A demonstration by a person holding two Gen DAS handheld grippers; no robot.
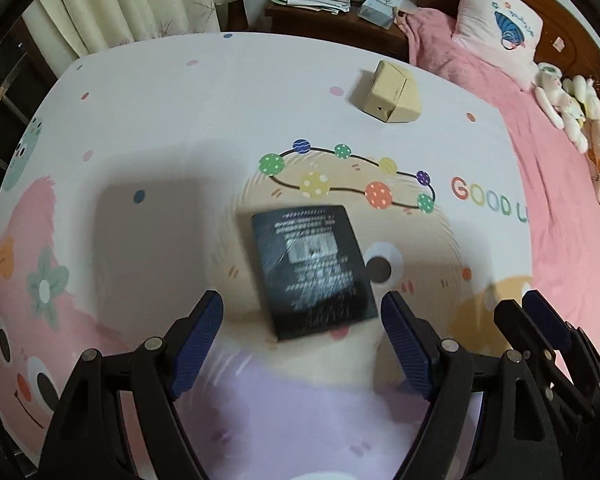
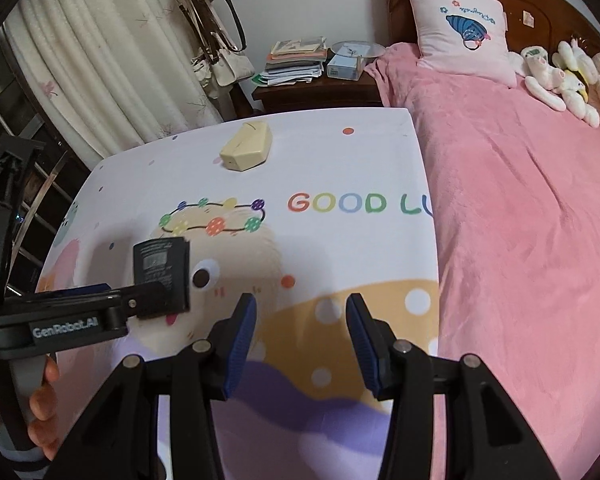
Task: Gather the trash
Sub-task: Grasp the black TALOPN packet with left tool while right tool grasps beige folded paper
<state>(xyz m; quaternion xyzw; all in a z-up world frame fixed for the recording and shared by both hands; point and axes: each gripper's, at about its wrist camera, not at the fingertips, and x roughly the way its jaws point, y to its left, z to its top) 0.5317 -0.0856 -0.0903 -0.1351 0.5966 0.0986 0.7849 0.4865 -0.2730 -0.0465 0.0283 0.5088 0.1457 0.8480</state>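
The printed text on the black packet [image 1: 314, 270] is blurred in both views, so only a pale barcode-like patch can be made out. In the right wrist view its lower edge is hidden behind the left gripper [image 2: 140, 300], seen from the side, so that view does not show how wide it is spread. The cartoon cloth's lettering is cut off at the bench [image 1: 220, 112] edge, reading "GOOD LU". Only the fingers of the person's left hand [image 2: 44, 400] show, wrapped round the gripper handle at the frame's lower left.

In the left wrist view the left gripper [image 1: 302, 332] is spread wide, 2 blue pads on either side of the packet's near end, not touching it as far as can be seen. It points forward and down at the bench. The right gripper [image 2: 302, 328] hangs over the cloth's orange and purple patches, well open and holding nothing; its tips [image 1: 540, 320] enter the left view at the lower right, just beside the left gripper.

There are 2 pieces of trash on the bench: 1 black packet lying flat near the middle, and 1 tan box [image 1: 392, 92] near the far edge, well apart from it. Beyond lie 1 pink pillow [image 2: 460, 28] on the pink bed [image 2: 520, 220] and 1 nightstand [image 2: 316, 88] stacked with papers.
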